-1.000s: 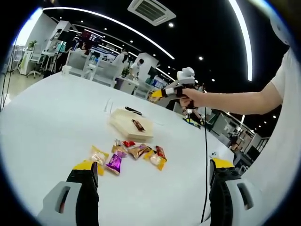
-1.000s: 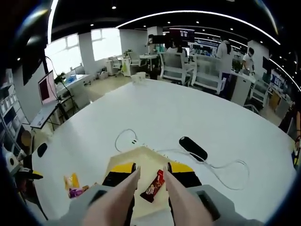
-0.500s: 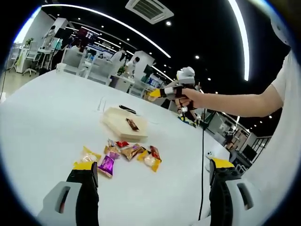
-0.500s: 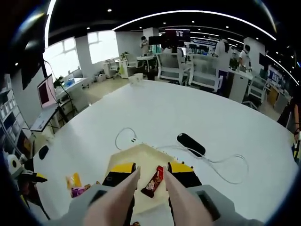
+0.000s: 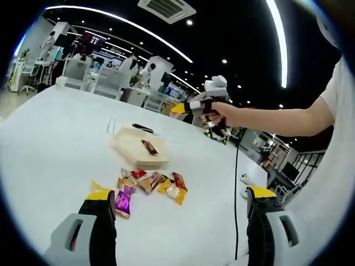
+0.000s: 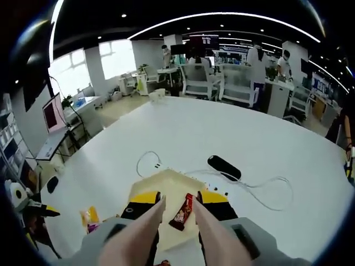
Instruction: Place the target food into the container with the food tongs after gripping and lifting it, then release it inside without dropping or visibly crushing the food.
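Tray: pale shallow container, centre-left of the left gripper view; in the right gripper view it sits low centre, behind the tongs. One snack bar lies inside it, red-brown wrapper, seen again between the tong arms. It rests flat and looks whole, so that piece counts as delivered, by my reading.

Sweets: loose heap of wrapped pieces, just below the tray in the left gripper view, close by but not touching it. A purple one lies nearest the left gripper's jaw. Probably the stock waiting to be moved.

Left gripper: jaws set wide, nothing between them, low in the frame and back from the heap. It appears to be merely standing by.

Right gripper: gripping the food tongs, whose two pale arms run up from the bottom edge and stay parted. The tips are hidden behind the yellow jaw ends, with the bar beyond them and nothing gripped. In the left gripper view the same gripper hangs high above the tray, upper centre, in the person's hand.

Table: white, broad. A black oblong device and white cable lie beyond the tray, right of centre.
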{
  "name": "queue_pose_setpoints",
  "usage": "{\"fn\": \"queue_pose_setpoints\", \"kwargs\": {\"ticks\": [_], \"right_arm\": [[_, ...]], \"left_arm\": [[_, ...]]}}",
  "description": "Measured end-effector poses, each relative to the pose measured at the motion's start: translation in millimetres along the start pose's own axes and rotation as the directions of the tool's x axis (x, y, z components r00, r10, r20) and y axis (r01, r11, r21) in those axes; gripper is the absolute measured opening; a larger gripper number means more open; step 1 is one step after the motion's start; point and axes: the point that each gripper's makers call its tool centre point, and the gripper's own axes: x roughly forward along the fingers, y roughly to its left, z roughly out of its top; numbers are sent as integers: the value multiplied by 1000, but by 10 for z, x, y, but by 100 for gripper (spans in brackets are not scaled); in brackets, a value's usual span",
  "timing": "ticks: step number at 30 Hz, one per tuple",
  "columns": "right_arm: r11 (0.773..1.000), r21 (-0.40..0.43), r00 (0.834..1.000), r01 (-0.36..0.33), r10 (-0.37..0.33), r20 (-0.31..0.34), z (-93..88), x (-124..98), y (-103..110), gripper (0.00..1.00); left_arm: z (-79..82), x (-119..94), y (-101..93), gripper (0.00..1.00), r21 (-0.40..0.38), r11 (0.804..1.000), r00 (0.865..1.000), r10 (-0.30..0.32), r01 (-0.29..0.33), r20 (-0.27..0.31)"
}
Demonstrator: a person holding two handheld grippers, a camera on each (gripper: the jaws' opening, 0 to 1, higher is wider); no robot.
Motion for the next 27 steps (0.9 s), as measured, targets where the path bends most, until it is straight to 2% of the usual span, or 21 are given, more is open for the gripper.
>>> {"fn": "queue_pose_setpoints", "kwargs": {"ticks": [3, 5, 14, 16, 19, 27], "right_arm": [[1000, 12, 1000, 2, -2, 16, 14, -24, 15, 26], [1000, 14, 1000, 3, -3, 17, -1, -30, 30, 26], [1000, 10, 1000, 3, -3, 23, -51, -90, 117, 26], [1000, 22, 999, 9, -10, 37, -42, -117, 108, 26], [998, 62, 998, 14, -18, 62, -36, -170, 90, 26], [996, 81, 997, 22, -28, 70, -108, -258, 72, 26]], "left_arm": [[-3, -1, -20, 99, -22, 1000, 1000, -8, 8, -2], [40, -14, -46, 99, -13, 1000, 1000, -11, 11, 16], [77, -40, -49, 99, -2, 1000, 1000, -4, 5, 20], [143, -83, -18, 99, -22, 1000, 998, 15, -14, 57], [154, -103, -8, 99, -52, 998, 997, 28, -24, 74], [65, -89, -32, 99, -35, 999, 999, 24, -23, 38]]}}
